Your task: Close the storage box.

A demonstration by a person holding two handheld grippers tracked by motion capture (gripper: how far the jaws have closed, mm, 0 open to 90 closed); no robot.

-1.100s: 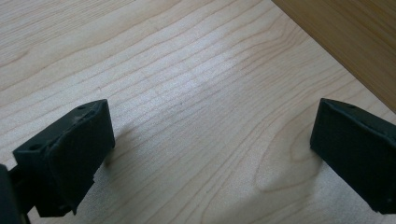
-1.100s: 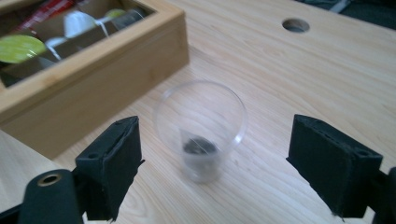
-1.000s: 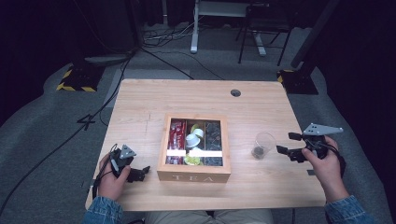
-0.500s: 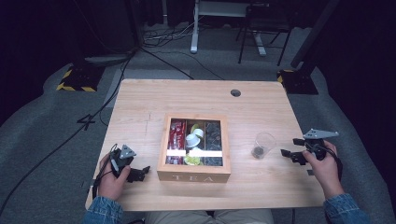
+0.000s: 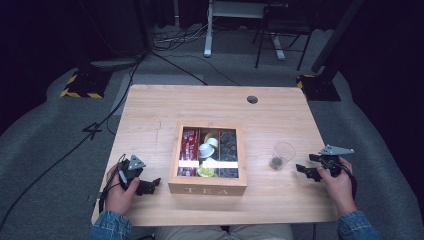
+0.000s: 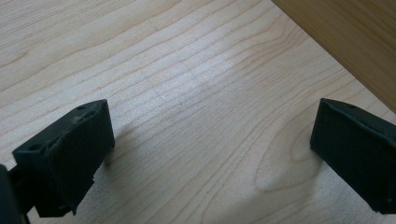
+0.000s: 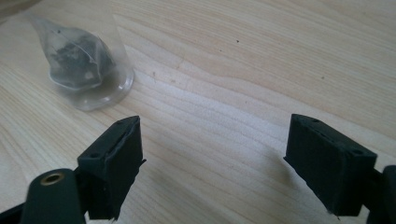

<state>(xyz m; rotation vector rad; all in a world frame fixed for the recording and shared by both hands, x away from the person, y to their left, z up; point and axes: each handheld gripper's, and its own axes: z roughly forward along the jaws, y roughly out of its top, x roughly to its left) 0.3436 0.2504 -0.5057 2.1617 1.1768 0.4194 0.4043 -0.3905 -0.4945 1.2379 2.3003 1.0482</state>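
pale wood table (image 5: 150, 115) on grey carpet (image 5: 45, 145), dark room

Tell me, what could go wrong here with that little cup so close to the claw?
The right gripper, jaws open, sits just beside the clear cup holding a tea bag. The cup looks light, so a careless nudge might tip it or slide it. A hard squeeze could crumple its thin wall. The left gripper rests near the tea box and might bump it.

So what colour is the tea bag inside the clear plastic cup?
Dark, nearly black leaves in a translucent bag inside the clear plastic cup; right gripper view shows it best.
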